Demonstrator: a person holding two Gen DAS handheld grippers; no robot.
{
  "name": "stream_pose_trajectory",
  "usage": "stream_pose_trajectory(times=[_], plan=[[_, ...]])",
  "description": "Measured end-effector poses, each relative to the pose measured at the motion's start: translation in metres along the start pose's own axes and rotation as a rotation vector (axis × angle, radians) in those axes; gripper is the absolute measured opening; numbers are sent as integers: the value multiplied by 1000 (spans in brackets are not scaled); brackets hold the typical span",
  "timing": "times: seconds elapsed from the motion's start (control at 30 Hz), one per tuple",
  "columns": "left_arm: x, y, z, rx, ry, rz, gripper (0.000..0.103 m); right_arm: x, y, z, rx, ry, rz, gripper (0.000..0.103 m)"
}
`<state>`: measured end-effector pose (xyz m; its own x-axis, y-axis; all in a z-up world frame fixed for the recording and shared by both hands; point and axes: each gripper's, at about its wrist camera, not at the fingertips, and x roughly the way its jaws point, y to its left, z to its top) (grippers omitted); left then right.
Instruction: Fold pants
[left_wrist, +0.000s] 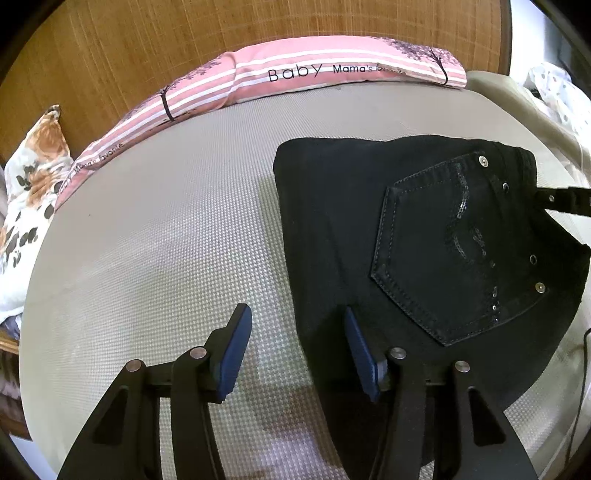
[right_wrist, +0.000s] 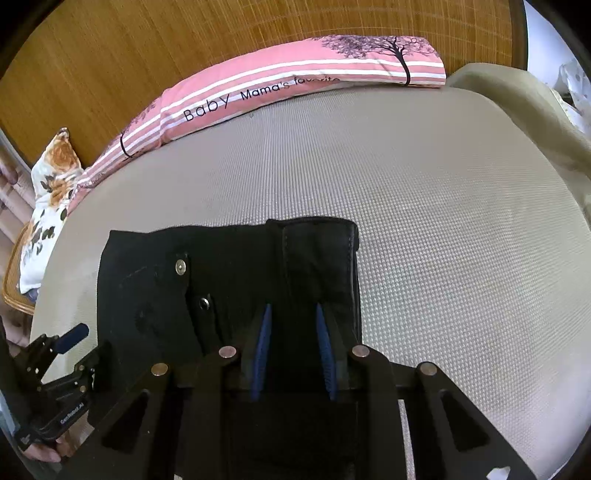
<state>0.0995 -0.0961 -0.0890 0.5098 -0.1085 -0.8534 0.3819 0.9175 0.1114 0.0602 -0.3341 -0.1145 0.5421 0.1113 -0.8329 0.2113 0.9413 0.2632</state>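
The left gripper (left_wrist: 297, 321) has its two blue-padded fingers (left_wrist: 236, 350) spread wide, holding nothing; one finger hangs over bare mattress, the other over the near left edge of the pants (left_wrist: 340, 221). The right gripper (right_wrist: 293, 321) has its two fingers (right_wrist: 263, 343) set a modest gap apart over the dark cloth near the waistband end; whether they pinch any fabric, I cannot tell from here.

There is one pair of black pants, folded into a compact block and lying flat on the mattress (left_wrist: 166, 240). From the left side you can see one back pocket (left_wrist: 443, 266) with a line of sequins, two silver rivets at its corners, and several dark eyelets. From the right side a thick folded edge sits at the far end of the stack.

The mattress has a grey woven cover. Along its far side lies one long pink striped pillow (left_wrist: 314, 77) printed with trees and the word "Baby". One floral pillow (left_wrist: 33, 192) sits at the left corner. Behind both stands a woven bamboo headboard (left_wrist: 129, 48).
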Motion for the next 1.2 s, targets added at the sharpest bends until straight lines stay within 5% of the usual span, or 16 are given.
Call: stream_pose_trajectory(times=[0.6,0.93,1.2], plan=[[-4,9,-1,-28,18,-20,59,-26,-9,-40,11,22,68,23],[-1,47,-5,-196,88,-196,59,-33,-18,-37,14,48,132,24],[14,52,-2,-243,151,-310,59,-33,-42,-30,51,69,153,42]])
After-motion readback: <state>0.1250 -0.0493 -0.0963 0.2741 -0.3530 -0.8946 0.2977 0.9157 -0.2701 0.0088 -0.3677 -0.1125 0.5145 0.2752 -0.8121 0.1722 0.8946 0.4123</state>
